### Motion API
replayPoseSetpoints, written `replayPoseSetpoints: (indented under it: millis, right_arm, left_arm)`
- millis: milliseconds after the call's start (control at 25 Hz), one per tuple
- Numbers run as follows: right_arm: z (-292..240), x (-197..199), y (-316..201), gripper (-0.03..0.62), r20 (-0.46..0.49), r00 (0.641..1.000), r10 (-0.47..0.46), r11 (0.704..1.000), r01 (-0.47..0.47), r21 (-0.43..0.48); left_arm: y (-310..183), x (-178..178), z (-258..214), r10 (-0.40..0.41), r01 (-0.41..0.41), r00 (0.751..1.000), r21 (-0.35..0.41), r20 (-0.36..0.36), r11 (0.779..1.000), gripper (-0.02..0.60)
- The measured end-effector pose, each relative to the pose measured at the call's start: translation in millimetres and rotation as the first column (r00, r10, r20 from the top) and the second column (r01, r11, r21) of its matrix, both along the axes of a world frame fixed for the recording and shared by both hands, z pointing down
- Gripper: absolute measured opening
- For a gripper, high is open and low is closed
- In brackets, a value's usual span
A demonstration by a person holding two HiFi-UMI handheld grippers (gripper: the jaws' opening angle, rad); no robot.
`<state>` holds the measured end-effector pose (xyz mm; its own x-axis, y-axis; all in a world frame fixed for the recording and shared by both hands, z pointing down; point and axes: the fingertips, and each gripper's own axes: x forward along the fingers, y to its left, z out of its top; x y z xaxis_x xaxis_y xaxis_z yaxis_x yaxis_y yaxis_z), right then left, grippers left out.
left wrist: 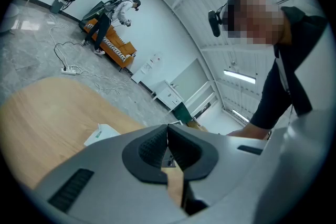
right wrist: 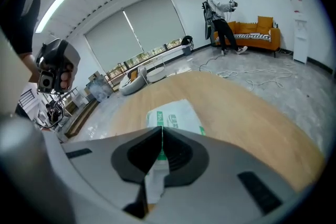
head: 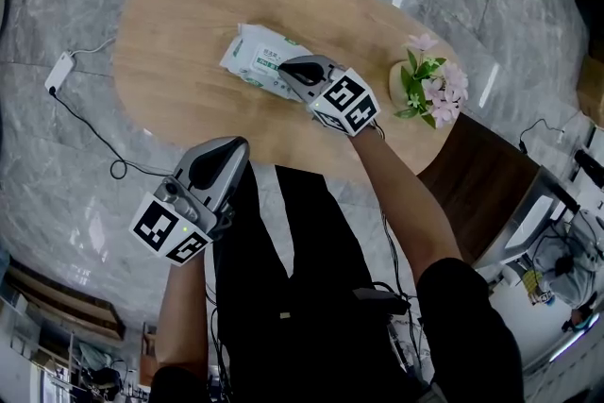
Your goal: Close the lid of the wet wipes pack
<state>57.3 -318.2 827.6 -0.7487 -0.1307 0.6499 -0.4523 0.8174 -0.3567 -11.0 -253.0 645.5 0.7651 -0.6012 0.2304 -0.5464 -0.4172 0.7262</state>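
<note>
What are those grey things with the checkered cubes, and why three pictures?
A person holds a tool called a gripper in each hand; the cubes belong to them. One picture comes from a camera on the person's head, looking down. The others come from cameras riding on each gripper. On the wooden table are a wet wipes pack and a pot of pink flowers. The right gripper, shut, is over the pack. The left gripper, shut and empty, is away from the table.

I can read no words anywhere. The wet wipes pack has green print on its white wrap, too blurred for me to make out. The right gripper on the pack and the left gripper off the table's near edge show only black-and-white square markers.
</note>
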Motion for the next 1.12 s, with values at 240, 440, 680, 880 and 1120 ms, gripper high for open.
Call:
replayPoseSetpoints:
  millis: [240,440,680,880,1120]
  right_arm:
    - [11,-14,-2,0.014,-0.084,0.995,-0.058,0.998,0.058,0.002]
    - [17,-15,1,0.012,-0.126,0.987,-0.099,0.995,0.101,0.014]
    - [22,-19,3,0.011,-0.173,0.978,-0.115,0.993,0.117,0.0]
    - [23,-20,3,0.011,-0.195,0.974,-0.117,0.993,0.121,0.012]
    - [24,-20,1,0.01,-0.233,0.964,-0.125,0.991,0.134,0.024]
  left_arm:
    - [0,1,0,-0.003,0.003,1.0,0.001,-0.005,1.0,0.016]
    - [1,-1,4,-0.009,0.009,1.0,-0.005,-0.004,1.0,0.015]
    - [2,-2,5,-0.008,0.008,1.0,-0.008,-0.008,1.0,0.015]
    - [-1,-5,5,-0.014,0.014,1.0,-0.011,-0.007,1.0,0.015]
    - [0,-3,6,-0.014,0.014,1.0,-0.016,-0.012,1.0,0.015]
